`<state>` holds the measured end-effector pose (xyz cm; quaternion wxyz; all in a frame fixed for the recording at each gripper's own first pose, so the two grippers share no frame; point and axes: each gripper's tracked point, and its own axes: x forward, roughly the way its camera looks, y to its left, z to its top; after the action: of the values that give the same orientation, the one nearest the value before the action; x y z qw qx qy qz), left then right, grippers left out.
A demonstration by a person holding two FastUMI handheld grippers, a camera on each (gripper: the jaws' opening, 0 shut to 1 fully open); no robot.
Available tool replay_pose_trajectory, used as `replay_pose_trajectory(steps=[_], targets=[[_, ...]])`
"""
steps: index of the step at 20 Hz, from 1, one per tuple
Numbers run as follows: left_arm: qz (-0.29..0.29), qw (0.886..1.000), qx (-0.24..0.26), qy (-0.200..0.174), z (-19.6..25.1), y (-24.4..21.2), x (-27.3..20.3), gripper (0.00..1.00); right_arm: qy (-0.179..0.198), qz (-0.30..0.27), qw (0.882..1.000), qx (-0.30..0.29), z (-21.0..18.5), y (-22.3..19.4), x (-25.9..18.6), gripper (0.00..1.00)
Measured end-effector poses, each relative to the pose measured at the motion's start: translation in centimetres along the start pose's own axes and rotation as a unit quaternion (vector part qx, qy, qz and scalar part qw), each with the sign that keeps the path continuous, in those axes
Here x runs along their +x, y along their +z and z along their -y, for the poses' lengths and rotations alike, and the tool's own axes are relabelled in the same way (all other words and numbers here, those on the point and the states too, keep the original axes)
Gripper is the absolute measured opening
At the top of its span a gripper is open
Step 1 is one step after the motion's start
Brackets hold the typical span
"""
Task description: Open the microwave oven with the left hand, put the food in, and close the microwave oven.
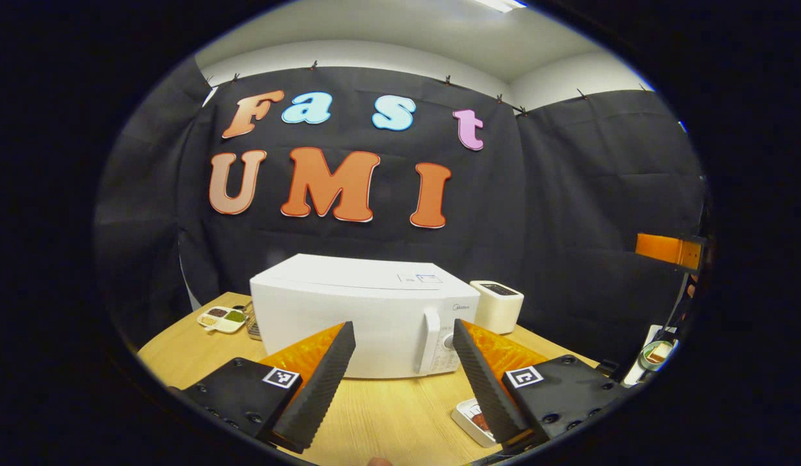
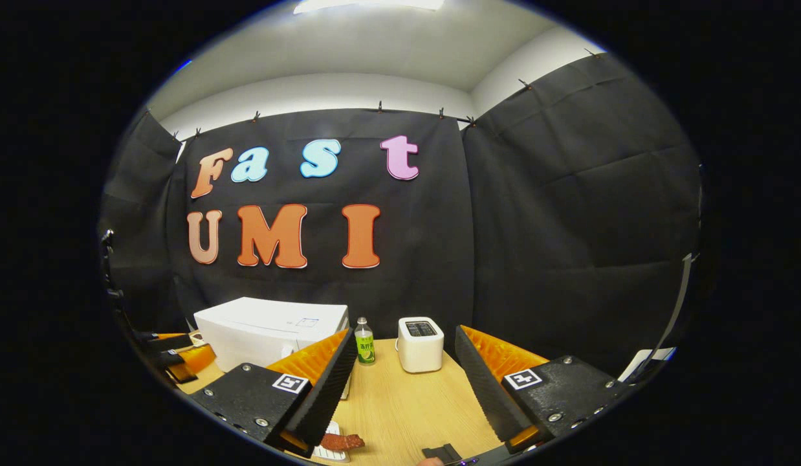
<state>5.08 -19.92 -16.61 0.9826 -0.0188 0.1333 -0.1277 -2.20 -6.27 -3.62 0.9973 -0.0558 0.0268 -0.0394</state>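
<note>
A white microwave oven (image 1: 368, 314) stands on the wooden table (image 1: 387, 414) with its door shut; its handle (image 1: 431, 340) and knobs are on the right side. My left gripper (image 1: 404, 375) is open, held in front of and short of the microwave. In the right gripper view the microwave (image 2: 271, 330) is at the far left. My right gripper (image 2: 400, 388) is open above the table. A white plate with reddish-brown food (image 2: 341, 443) lies below its left finger. The same food plate (image 1: 475, 419) peeks out beside the left gripper's right finger.
A white toaster (image 1: 497, 305) (image 2: 420, 343) stands right of the microwave. A green-labelled bottle (image 2: 364, 342) stands between them. A divided dish of condiments (image 1: 222, 318) lies at the table's far left. A bowl (image 1: 658, 353) sits at the far right.
</note>
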Motion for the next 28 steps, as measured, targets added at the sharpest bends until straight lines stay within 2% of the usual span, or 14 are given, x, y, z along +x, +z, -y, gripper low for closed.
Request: replay_pose_trajectory(steps=[6,9,18,20,21,22,25,26,28], targets=[[-0.039,0.999,-0.008,0.006,2.2,-6.0,6.0,0.98,-0.021,-0.015,1.0,-0.015,2.7,-2.1,0.5,0.94],[-0.051,0.999,-0.013,0.01,2.4,-8.4,8.8,1.0,-0.024,-0.02,1.0,0.003,3.9,-3.0,0.9,0.94],[-0.071,0.997,0.013,0.012,2.8,-10.7,14.8,0.99,-0.032,-0.049,0.998,0.033,5.9,-6.5,2.5,0.94],[-0.08,0.997,0.011,0.012,3.0,-11.3,15.3,0.8,-0.033,-0.053,0.997,0.036,6.0,-6.9,2.6,0.94],[-0.084,0.996,0.012,0.011,3.4,-11.5,15.4,0.55,-0.034,-0.054,0.997,0.036,6.1,-7.0,2.6,0.94],[-0.086,0.996,0.019,0.009,3.4,-11.6,15.8,0.45,-0.034,-0.054,0.997,0.036,6.1,-7.1,2.7,0.94],[-0.077,0.996,0.044,0.011,3.5,-11.0,15.4,0.26,-0.033,-0.056,0.997,0.036,5.9,-7.3,2.6,0.94],[-0.079,0.996,0.051,0.011,3.3,-11.3,15.4,0.26,-0.032,-0.056,0.997,0.036,5.8,-7.3,2.6,0.94],[-0.08,0.995,0.053,0.008,3.4,-11.2,15.3,0.15,-0.03,-0.057,0.997,0.033,5.5,-7.4,2.4,0.94]])
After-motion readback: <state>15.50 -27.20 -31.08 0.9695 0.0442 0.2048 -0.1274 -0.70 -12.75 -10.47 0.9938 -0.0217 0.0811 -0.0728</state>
